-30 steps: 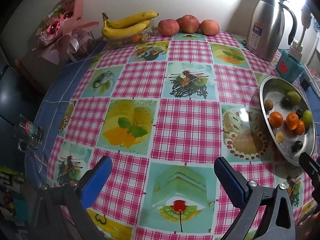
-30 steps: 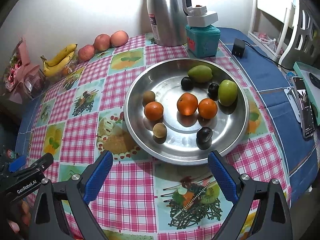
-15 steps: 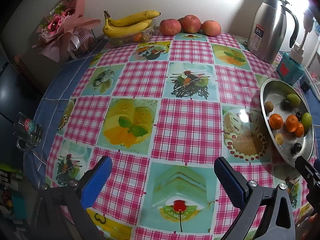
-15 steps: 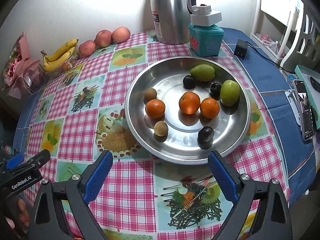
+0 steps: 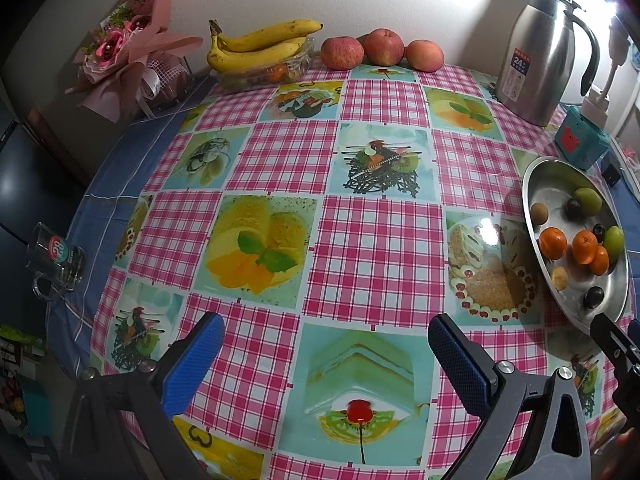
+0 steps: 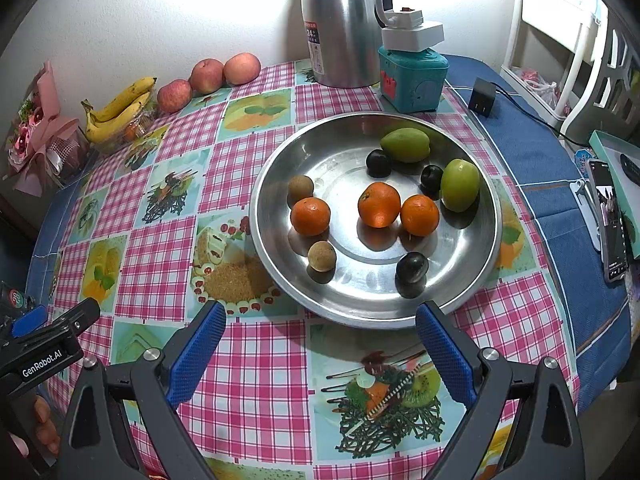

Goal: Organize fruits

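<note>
We list a steel tray (image 6: 280,280) on the checked bench (image 6: 248,368), holding three oranges (image 6: 379,205), two green fruits, dark plums and two brown fruits. Our left gripper (image 5: 324,354) and right gripper (image 6: 320,340) both hover with fingers wide, empty. Bananas (image 5: 260,46) and apples (image 5: 382,46) lie by the far wall.

We hold our left tongs (image 5: 322,354) and our right tongs (image 6: 318,340) both wide apart with nothing between the blue pads, side by side and level, and some fingers (image 6: 42,426) grip the left handle.
</note>
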A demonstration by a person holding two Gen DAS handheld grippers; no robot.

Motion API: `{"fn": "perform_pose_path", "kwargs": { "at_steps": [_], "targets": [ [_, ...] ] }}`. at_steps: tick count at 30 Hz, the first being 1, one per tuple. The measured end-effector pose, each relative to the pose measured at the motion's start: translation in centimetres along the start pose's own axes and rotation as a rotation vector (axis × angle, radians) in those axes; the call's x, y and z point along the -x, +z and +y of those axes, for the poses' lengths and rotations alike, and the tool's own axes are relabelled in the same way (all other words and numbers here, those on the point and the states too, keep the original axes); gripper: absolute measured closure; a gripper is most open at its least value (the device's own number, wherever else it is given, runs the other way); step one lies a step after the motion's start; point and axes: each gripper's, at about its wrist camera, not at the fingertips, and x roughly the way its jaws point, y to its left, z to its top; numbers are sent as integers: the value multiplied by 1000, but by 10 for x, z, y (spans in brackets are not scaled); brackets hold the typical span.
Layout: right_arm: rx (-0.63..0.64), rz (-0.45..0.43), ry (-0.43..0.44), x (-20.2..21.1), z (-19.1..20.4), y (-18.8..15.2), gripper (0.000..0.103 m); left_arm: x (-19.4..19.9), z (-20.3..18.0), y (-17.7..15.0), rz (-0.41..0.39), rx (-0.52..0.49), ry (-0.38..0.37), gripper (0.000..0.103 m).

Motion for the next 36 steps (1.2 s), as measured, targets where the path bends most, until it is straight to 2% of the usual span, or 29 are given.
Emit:
{"fn": "perform_pose_path", "kwargs": {
  "at_steps": [36],
  "targets": [
    [13,13,-1,-3,3,-3,7,-1,1,0,0,-3,-4,0]
  ]
}}
